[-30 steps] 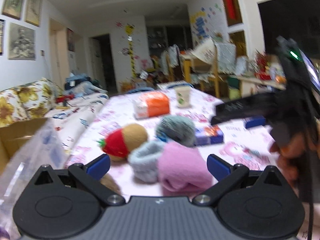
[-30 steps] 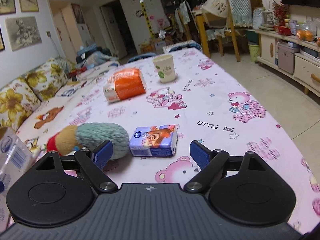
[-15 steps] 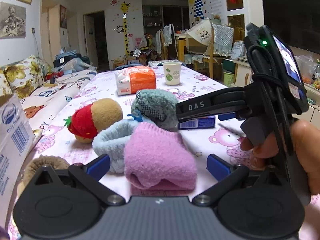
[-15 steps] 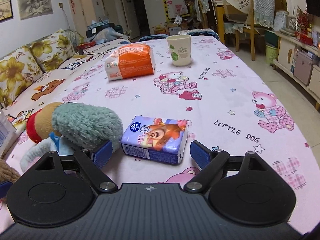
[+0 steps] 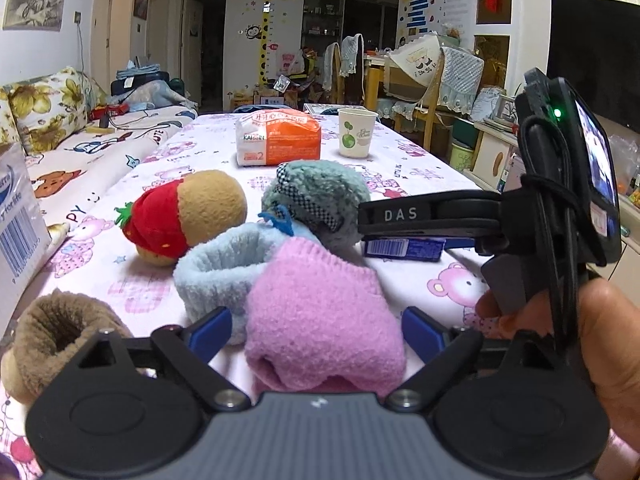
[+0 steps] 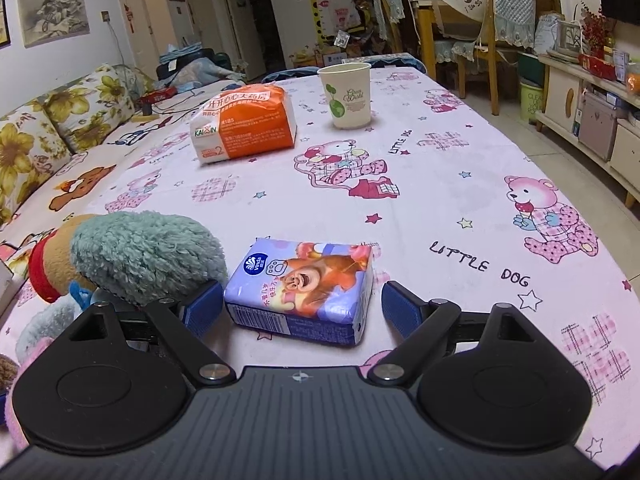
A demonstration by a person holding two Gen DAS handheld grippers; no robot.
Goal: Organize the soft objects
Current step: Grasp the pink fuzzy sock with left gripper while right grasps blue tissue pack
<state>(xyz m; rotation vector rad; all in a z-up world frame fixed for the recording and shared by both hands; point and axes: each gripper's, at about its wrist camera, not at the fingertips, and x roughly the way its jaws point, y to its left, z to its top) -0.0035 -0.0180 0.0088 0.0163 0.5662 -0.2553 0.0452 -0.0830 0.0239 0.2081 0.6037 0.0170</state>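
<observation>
A pink sock [image 5: 320, 328] lies on the cartoon-print tablecloth [image 6: 440, 200] between the fingers of my left gripper [image 5: 316, 332]. Its jaws are closing, and the right pad still stands off the sock. A light blue sock [image 5: 216, 264] touches the pink one on its left, with a brown sock [image 5: 52, 332] further left. Behind them sit a strawberry-and-tan plush [image 5: 184, 216] and a teal fluffy plush [image 5: 320, 196]. My right gripper [image 6: 300, 308] is open around a purple tissue pack [image 6: 304, 284], and the teal plush [image 6: 148, 256] lies just left of it.
An orange-and-white pack [image 6: 244, 124] and a paper cup [image 6: 348, 96] stand further back on the table. A printed box [image 5: 16, 216] is at the left edge. A floral sofa [image 6: 48, 136] runs along the left, and a cabinet [image 6: 592, 112] stands beyond the table's right edge.
My left gripper moved in over the pink sock and its pads came slightly closer together. My right gripper advanced until the tissue pack sits between its fingers.
</observation>
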